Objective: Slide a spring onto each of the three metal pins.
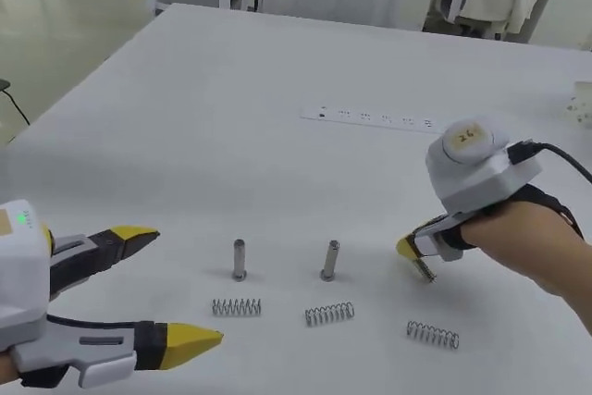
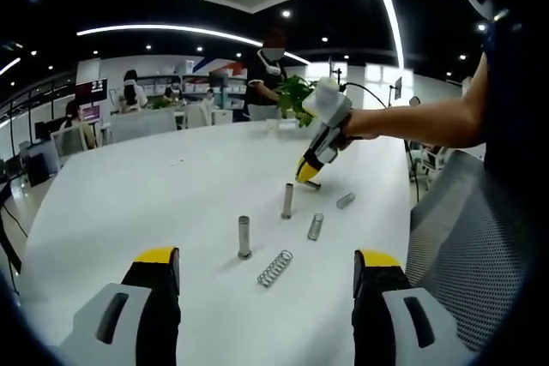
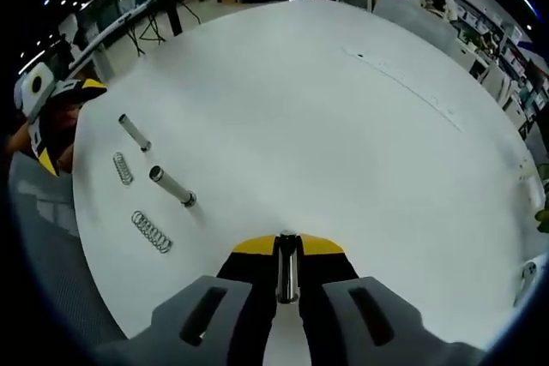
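Two metal pins stand upright on the white table (image 1: 277,164): a left pin (image 1: 240,259) and a middle pin (image 1: 330,260). A third pin (image 1: 423,268) is tilted, its lower end at the table, with my right gripper (image 1: 413,249) shut on it. In the right gripper view that pin (image 3: 286,267) lies between the closed jaws. Three springs lie flat in front: left (image 1: 237,306), middle (image 1: 330,314), right (image 1: 433,334). My left gripper (image 1: 171,289) hovers open at the near left, holding nothing. In its own view the nearest spring (image 2: 274,267) lies ahead between the jaws.
A white power strip (image 1: 370,118) lies across the table beyond the pins. Chairs and other desks stand past the far edge. People sit and stand in the background of the left gripper view.
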Action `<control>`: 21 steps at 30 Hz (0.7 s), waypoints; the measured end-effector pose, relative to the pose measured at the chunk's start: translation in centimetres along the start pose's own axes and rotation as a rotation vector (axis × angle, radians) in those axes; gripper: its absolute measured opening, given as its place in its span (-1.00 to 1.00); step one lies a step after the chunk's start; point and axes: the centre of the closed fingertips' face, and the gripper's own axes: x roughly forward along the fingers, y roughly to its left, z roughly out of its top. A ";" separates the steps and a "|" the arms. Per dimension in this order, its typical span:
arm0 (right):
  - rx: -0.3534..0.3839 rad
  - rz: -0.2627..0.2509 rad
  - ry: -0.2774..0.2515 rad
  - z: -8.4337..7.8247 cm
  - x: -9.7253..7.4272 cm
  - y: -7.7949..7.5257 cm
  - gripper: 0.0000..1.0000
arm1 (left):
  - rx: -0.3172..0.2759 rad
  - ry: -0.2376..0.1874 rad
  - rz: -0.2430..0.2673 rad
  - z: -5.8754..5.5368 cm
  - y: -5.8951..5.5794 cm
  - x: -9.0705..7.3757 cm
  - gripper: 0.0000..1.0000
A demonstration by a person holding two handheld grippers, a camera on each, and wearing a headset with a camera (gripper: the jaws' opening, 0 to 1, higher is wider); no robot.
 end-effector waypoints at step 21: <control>0.001 -0.013 -0.060 -0.3 -2.8 0.7 -0.89 | 0.018 -0.004 -0.005 0.5 -0.4 -0.2 0.58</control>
